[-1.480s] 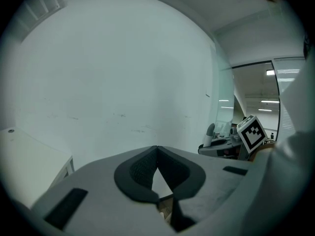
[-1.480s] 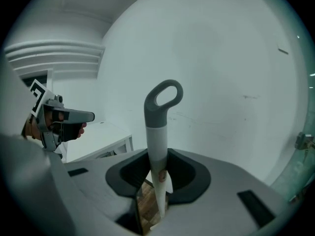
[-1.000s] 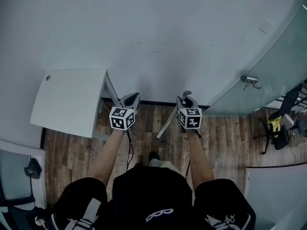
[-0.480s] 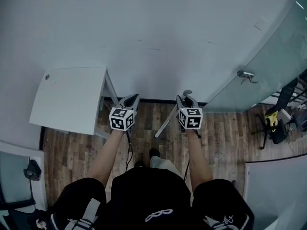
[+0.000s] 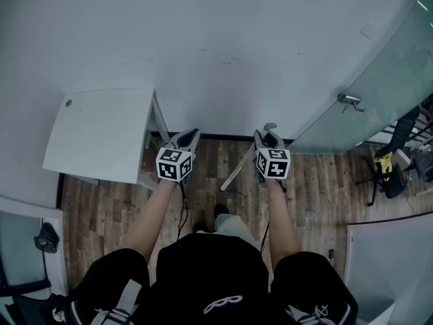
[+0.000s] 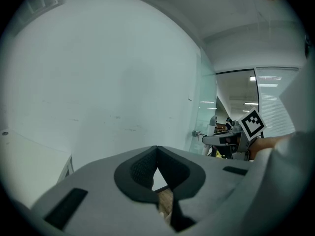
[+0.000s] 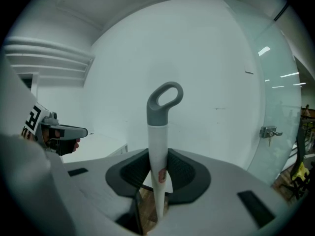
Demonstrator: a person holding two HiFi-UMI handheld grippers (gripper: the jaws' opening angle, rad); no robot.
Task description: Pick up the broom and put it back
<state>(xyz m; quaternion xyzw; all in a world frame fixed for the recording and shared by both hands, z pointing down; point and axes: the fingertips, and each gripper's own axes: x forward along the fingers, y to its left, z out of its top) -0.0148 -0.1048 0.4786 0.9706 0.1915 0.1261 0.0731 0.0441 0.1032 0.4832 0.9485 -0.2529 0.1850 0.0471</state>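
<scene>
Right gripper [image 7: 158, 157] clamped on broom [image 7: 158, 132] handle, grey loop end up. Left gripper [image 6: 157, 152] jaws together, empty, facing wall [image 6: 98, 82].

Left tool [image 6: 157, 150] jaws together, empty, white wall [image 6: 98, 82] ahead

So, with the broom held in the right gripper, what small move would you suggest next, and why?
Probably ease the right gripper forward toward the white wall. Its jaws grip the broom handle below its grey loop, the wall stands just ahead, and the left gripper is shut on nothing.
</scene>
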